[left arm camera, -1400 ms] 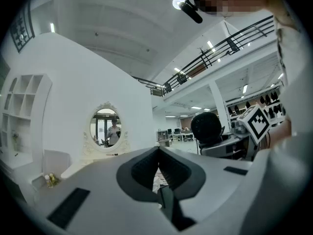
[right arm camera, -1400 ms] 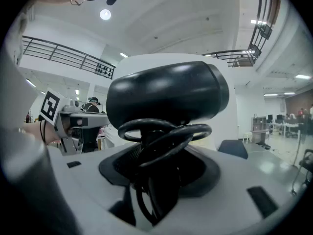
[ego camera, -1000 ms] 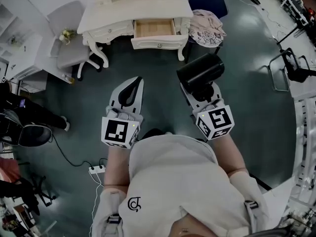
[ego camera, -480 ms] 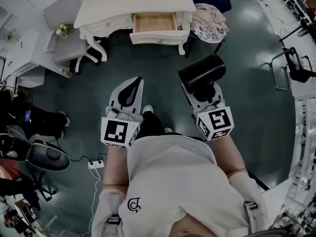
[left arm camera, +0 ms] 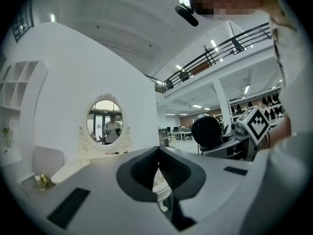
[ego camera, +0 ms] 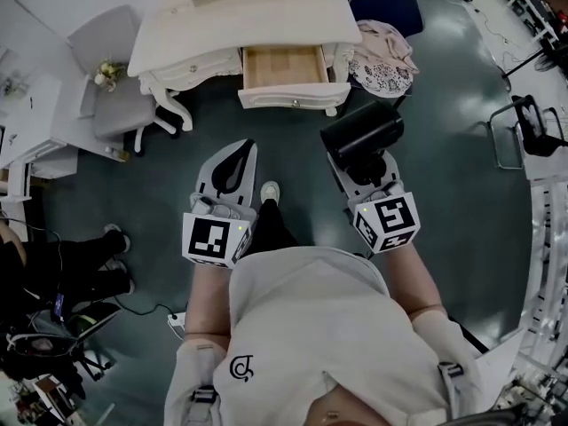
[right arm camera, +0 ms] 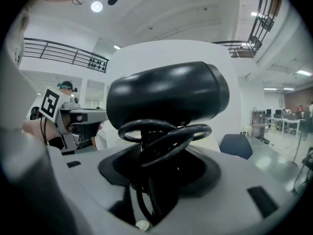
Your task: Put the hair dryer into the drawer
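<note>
A black hair dryer [ego camera: 362, 131] stands up from my right gripper [ego camera: 361, 161], which is shut on its handle; the dark cord is looped round the handle [right arm camera: 164, 136] below the barrel [right arm camera: 166, 94]. My left gripper [ego camera: 232, 169] is held level beside it, its jaws meeting at the tip [left arm camera: 159, 152] with nothing between them. Ahead stands a white dressing table [ego camera: 177, 34] with its wooden drawer [ego camera: 284, 66] pulled out and nothing visible inside. Both grippers are still a good step short of the drawer. From the left gripper view the hair dryer [left arm camera: 206, 130] shows to the right.
A grey chair [ego camera: 120, 74] stands left of the table. A blue chair [ego camera: 387, 3] draped with a floral cloth [ego camera: 382, 56] is at its right. An oval mirror [left arm camera: 104, 121] tops the table. A black chair [ego camera: 525, 124] is far right, a seated person's legs [ego camera: 80, 264] at left.
The dressing table and open drawer have slid lower and nearer in the head view as the person walks toward them. Both grippers keep the same pose and grip.
</note>
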A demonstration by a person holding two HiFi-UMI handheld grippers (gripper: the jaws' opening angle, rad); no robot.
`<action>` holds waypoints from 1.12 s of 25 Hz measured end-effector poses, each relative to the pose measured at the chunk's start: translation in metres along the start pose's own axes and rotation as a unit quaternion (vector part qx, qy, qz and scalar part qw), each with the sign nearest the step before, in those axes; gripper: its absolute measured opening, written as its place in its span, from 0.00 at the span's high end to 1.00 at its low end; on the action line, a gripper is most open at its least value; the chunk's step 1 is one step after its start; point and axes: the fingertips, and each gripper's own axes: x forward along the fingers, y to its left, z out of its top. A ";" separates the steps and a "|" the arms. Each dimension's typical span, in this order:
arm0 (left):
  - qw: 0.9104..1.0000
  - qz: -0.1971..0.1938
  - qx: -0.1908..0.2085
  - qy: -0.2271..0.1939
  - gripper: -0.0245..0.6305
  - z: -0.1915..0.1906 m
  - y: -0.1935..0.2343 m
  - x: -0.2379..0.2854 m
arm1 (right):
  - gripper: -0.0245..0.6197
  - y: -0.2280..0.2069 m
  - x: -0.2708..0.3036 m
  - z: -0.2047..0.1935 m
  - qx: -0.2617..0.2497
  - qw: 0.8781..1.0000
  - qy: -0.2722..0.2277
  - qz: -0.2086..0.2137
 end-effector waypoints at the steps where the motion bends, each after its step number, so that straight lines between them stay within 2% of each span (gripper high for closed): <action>1: 1.000 -0.002 -0.001 -0.003 0.94 0.001 0.014 0.011 | 0.60 -0.003 0.016 0.004 0.000 1.000 0.002 -0.001; 10: 0.999 -0.033 -0.004 0.000 0.94 -0.002 0.144 0.110 | 0.60 -0.028 0.167 0.034 0.005 0.999 0.017 -0.027; 14: 0.999 -0.048 -0.008 -0.012 0.94 0.009 0.187 0.145 | 0.60 -0.032 0.220 0.039 0.011 0.999 0.026 -0.033; 18: 0.998 -0.056 -0.016 -0.022 0.94 0.005 0.213 0.169 | 0.60 -0.038 0.260 0.031 0.011 0.998 0.048 -0.027; 23: 0.998 -0.051 -0.020 -0.010 0.94 -0.018 0.225 0.193 | 0.60 -0.054 0.298 0.016 0.017 0.998 0.063 -0.004; 28: 0.999 -0.015 -0.023 -0.020 0.94 -0.035 0.235 0.216 | 0.60 -0.070 0.334 -0.002 0.005 0.995 0.082 0.051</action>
